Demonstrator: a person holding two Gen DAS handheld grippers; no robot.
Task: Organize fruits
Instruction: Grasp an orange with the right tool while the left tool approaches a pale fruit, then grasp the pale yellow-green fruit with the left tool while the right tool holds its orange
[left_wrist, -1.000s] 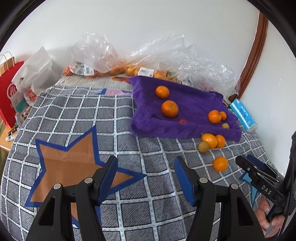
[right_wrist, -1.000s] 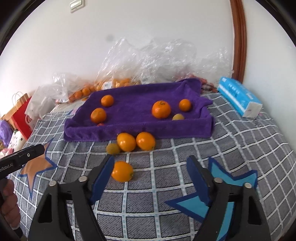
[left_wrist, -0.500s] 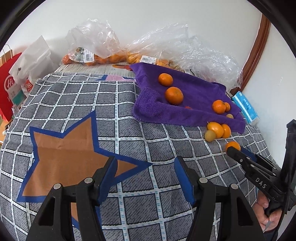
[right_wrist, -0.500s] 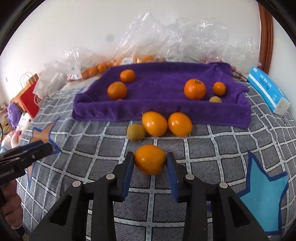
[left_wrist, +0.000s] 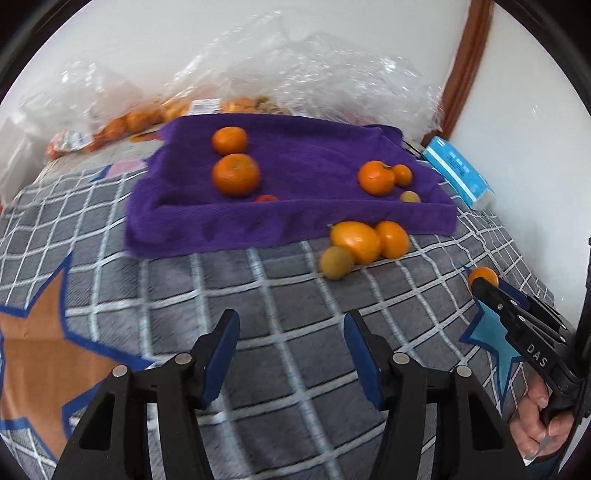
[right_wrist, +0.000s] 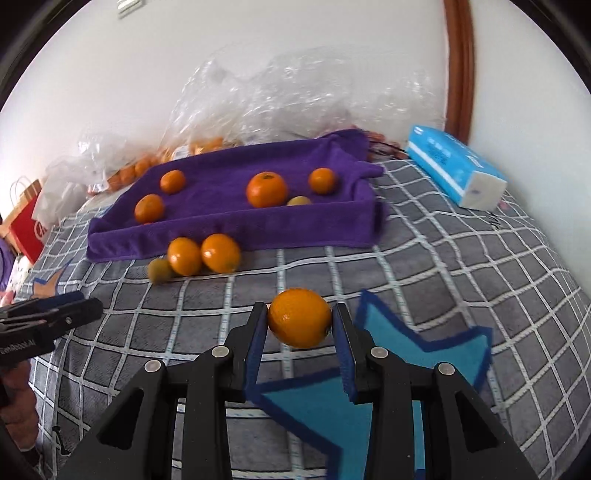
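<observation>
My right gripper is shut on an orange, lifted just above the grey checked blanket; in the left wrist view that orange peeks out at the right gripper's tip. My left gripper hovers over the blanket with nothing between its fingers, its jaws closing. A purple towel tray holds several oranges and a small yellowish fruit. In front of it lie two oranges and a small greenish-yellow fruit; the same cluster sits ahead of the left gripper, to its right.
Clear plastic bags with more oranges lie behind the tray against the wall. A blue tissue pack lies at the right. A red paper bag stands at the far left. A hand holds the right gripper.
The right gripper closed on the loose orange and lifted it off the blanket. The left gripper moved forward and right toward the tray, its jaws narrowing.
</observation>
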